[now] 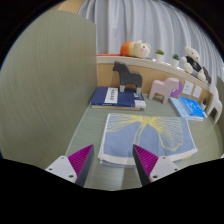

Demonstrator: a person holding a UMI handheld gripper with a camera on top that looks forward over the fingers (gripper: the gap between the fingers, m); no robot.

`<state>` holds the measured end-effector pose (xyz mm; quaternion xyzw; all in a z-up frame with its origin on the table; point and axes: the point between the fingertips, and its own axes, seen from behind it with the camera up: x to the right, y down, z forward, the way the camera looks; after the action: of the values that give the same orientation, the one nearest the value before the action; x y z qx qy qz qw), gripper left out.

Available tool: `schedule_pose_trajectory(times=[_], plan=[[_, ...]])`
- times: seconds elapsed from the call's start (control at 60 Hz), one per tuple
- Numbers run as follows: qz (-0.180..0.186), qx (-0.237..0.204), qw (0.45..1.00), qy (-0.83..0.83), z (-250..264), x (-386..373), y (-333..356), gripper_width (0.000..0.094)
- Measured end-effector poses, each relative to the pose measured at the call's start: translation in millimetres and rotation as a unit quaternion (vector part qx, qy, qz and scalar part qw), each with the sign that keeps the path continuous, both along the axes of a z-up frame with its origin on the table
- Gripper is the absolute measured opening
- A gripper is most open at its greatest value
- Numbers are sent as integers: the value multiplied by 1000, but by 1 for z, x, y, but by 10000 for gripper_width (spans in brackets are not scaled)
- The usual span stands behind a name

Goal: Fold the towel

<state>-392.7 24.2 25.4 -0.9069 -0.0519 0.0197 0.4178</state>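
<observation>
**Tool spread above the towel, nothing in grip**

The tool is spread, w/ a clear gap between its two fingers, and nothing is pinched. The pink pads face each other across this gap.

The towel lies flat on the green tabletop, just ahead of the fingers and a bit twd the right one. It is light blue-white w/ yellow lines running out from its middle. Its near edge is close to the right fingertip, but I cannot tell if they touch.

Beyond the towel, a dark blue book lies on the tabletop, and a second blue book lies further right. Between them stands a small pink house-shaped block. A dark toy horse stands behind the first book. On the wooden ledge at the back sit a soft orange-white toy and a panda-like toy, w/ a light curtain behind. A big pale green panel stands upright at the left.
</observation>
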Motion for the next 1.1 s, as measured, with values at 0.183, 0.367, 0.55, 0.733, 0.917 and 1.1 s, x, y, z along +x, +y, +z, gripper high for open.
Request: schedule_pose_trajectory(times=[0.183,0.367,0.55,0.733,0.917,1.1], plan=[[4,-3,1000,-2,-19,-26,72,744],[-27,-26,999,-31,-37,-10,83,369],[-43,-20,998,-39,-39,4,84,68],[-24,-36,998,-54,-20,14,86,34],[-52,15,994,-95,75,97,85,35],[-76,28,991,-105,104,219,84,33]])
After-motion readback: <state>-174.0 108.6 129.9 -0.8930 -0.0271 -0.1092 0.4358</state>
